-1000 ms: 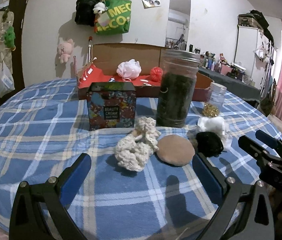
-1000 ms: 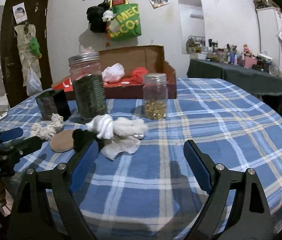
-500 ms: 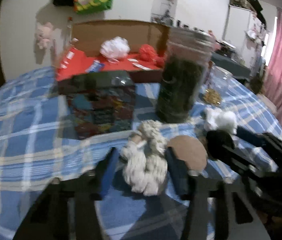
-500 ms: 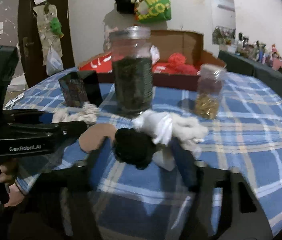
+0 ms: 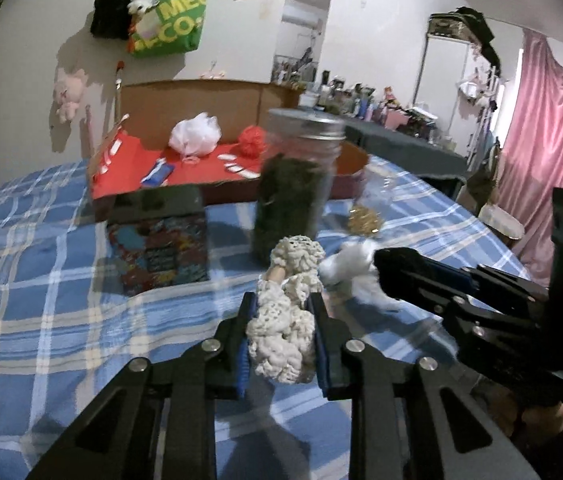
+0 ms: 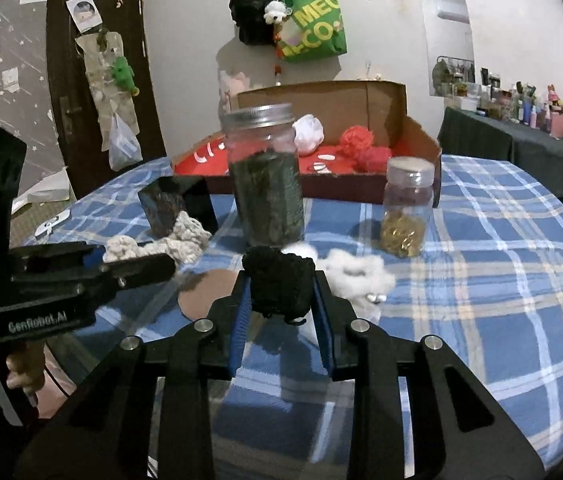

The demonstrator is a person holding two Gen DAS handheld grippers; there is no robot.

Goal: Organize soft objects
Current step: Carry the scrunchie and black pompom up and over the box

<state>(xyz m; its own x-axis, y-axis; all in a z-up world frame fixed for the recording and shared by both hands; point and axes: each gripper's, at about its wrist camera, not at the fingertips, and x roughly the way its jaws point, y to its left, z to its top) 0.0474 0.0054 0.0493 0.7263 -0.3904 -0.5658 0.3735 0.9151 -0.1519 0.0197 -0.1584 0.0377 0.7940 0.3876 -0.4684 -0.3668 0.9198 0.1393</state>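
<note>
My left gripper (image 5: 281, 300) has its jaws closing, and the pads press both sides of a cream crochet piece (image 5: 285, 320). In the right wrist view this left gripper (image 6: 137, 258) comes in from the left with the cream crochet piece (image 6: 185, 236) at its tip. The jaws of my right gripper (image 6: 280, 280) are closing too, pressed on a black knitted piece (image 6: 277, 284). A white fluffy piece (image 6: 355, 276) lies just right of it. A flat brown round pad (image 6: 205, 294) lies to its left on the cloth.
A cardboard box (image 5: 209, 100) with a red lining stands at the back, holding a white pouf (image 5: 195, 138) and a red pom (image 5: 252, 140). A tall dark-filled jar (image 5: 293, 196), a small jar (image 6: 405, 212) and a printed tin (image 5: 157, 236) stand on the plaid tablecloth (image 5: 41, 280).
Both grippers went from wide open to closed. The left moved forward onto the cream crochet piece, the right onto the black knitted piece.
</note>
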